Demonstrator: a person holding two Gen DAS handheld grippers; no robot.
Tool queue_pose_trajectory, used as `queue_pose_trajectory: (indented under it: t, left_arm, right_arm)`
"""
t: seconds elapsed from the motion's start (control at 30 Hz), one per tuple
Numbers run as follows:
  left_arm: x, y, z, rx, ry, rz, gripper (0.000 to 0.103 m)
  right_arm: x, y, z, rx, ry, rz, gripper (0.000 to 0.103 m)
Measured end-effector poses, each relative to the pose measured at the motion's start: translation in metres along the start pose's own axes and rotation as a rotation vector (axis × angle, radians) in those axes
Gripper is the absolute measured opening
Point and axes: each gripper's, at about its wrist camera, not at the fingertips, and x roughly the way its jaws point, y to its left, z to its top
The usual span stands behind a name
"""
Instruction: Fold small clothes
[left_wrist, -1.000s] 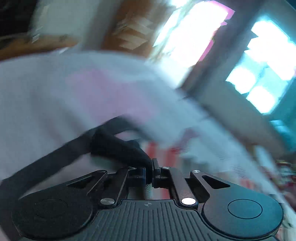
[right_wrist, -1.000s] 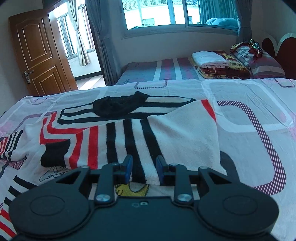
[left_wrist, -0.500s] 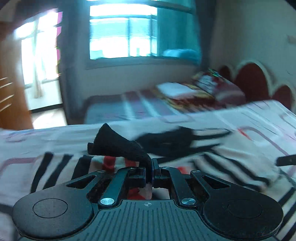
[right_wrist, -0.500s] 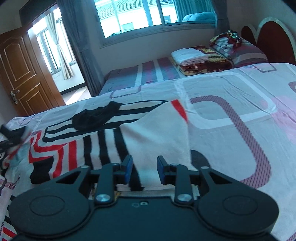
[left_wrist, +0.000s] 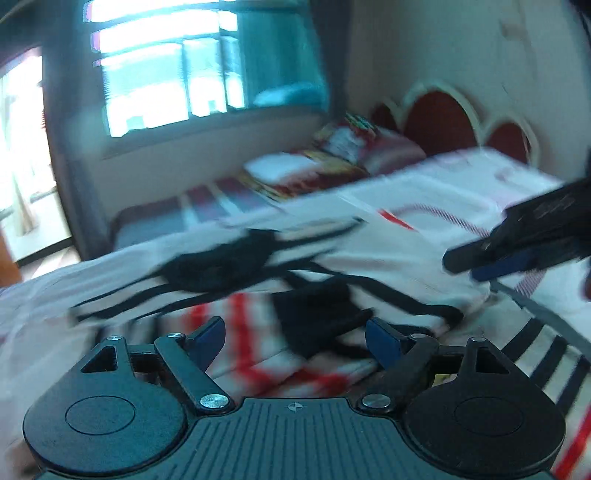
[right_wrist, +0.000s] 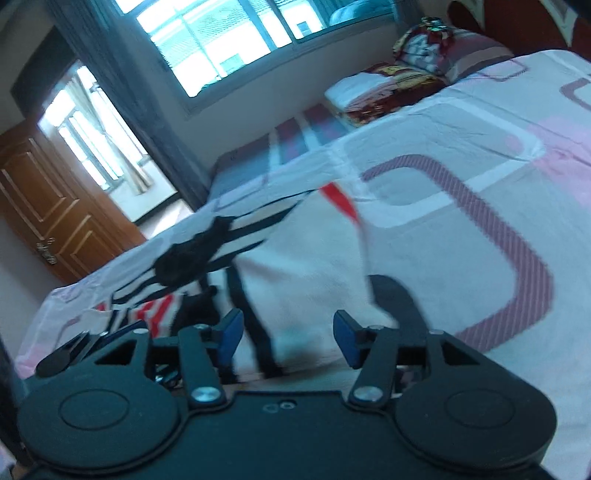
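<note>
Left tool (left_wrist: 295, 338): jaws wide apart w/ nothing pinched. A sec ago they were clamped tight on a dark bit of the striped top (left_wrist: 317, 314); they've just been opening and that dark cuff/edge now lies loose on the garment between and just beyond the blue pads (left_wrist: 207, 338), not pressed by either. View was a smear of white cloth and window before; now it looks across the bed (left_wrist: 461, 177) toward the window (left_wrist: 166, 74), still blurry.

Right tool (right_wrist: 286, 341): also released. Jaws were only narrowly apart a sec ago, they've just been opening wider; white part of the top sits below the gap, pads not touching it as far as I can tell. Its view has rolled, so the room leans compared w/ before. From the left cam the right tool shows at the garment's right edge, fingertips (left_wrist: 498, 264) low over the cloth; contact unclear in the blur.

Striped top: red/black/white, spread on the bed near its front edge, white flap folded over on the headboard (left_wrist: 439, 122) side. The left portion, draped flat before, is now bunched toward the middle. A black garment (right_wrist: 192, 258) lies at the top's far edge, toward the window, same spot as earlier. Stacked bedding (right_wrist: 388, 92) on the far bed beyond, unchanged. Door (right_wrist: 48, 206) off to the window's left.
</note>
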Motion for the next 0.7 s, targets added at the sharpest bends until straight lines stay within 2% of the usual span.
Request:
queue_pose_trajectory:
  t: [0.1,0.17,0.2,0.27,0.4,0.43,0.5,0.53,0.6,0.67,0.7]
  left_arm:
    - [-0.049,0.051,-0.028,-0.035,-0.014,0.138,0.081]
    - [-0.067,0.084,-0.050,-0.035,0.024,0.269,0.080]
    - [-0.070,0.098,-0.059,-0.053,0.049,0.305,0.080]
    - [-0.068,0.124,-0.074,-0.096,0.129,0.322,0.078]
    - [-0.052,0.142,-0.080,-0.096,0.135,0.319,0.067]
    - [-0.044,0.148,-0.079,-0.115,0.131,0.327,0.063]
    - [-0.035,0.162,-0.082,-0.177,0.148,0.348,0.043]
    - [-0.031,0.167,-0.082,-0.195,0.147,0.328,0.041]
    - [-0.019,0.165,-0.087,-0.165,0.166,0.331,0.038]
    - [-0.019,0.162,-0.090,-0.170,0.169,0.325,0.030]
    - [-0.020,0.162,-0.089,-0.189,0.171,0.312,0.022]
  right_arm:
    - [0.018,0.012,-0.001,0.016,0.024,0.062,0.052]
    - [0.035,0.017,0.000,0.032,0.045,0.085,0.052]
    - [0.046,0.019,0.000,0.046,0.057,0.098,0.051]
    - [0.064,0.023,-0.001,0.067,0.082,0.112,0.051]
    - [0.085,0.044,-0.004,-0.003,0.097,0.094,0.046]
    - [0.089,0.050,-0.005,-0.035,0.102,0.080,0.037]
    - [0.093,0.062,-0.005,-0.100,0.102,0.036,0.023]
    - [0.093,0.065,-0.006,-0.131,0.096,0.023,0.011]
    - [0.087,0.070,-0.004,-0.182,0.086,0.019,0.008]
    - [0.071,0.075,0.001,-0.224,0.034,0.027,0.008]
    - [0.061,0.077,0.005,-0.232,0.007,0.039,0.008]
